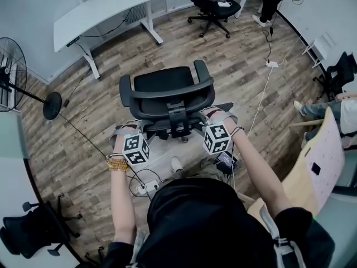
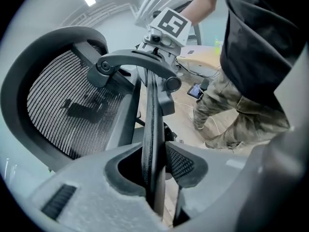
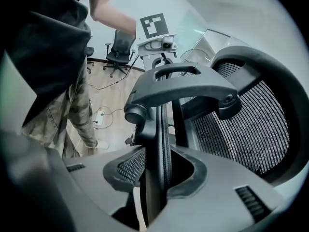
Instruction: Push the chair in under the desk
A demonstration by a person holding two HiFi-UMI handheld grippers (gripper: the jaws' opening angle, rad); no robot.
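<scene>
While my left gripper [image 1: 127, 129] and right gripper [image 1: 216, 116] clamp its stiff backrest [image 1: 167, 98] rim, the chair [image 1: 164, 80] stands mid-floor, well apart from the far-left desk [image 1: 111, 4]; heavyish, I judge, but should roll if pushed evenly.

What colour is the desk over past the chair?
White, both the top and the legs of the desk; the head view shows it best.

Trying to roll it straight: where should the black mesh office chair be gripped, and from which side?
On the black mesh office chair, grip the thin backrest rim from behind, either side of its centre spine. The rim fits between the fingers, and the seat faces the white desk.
</scene>
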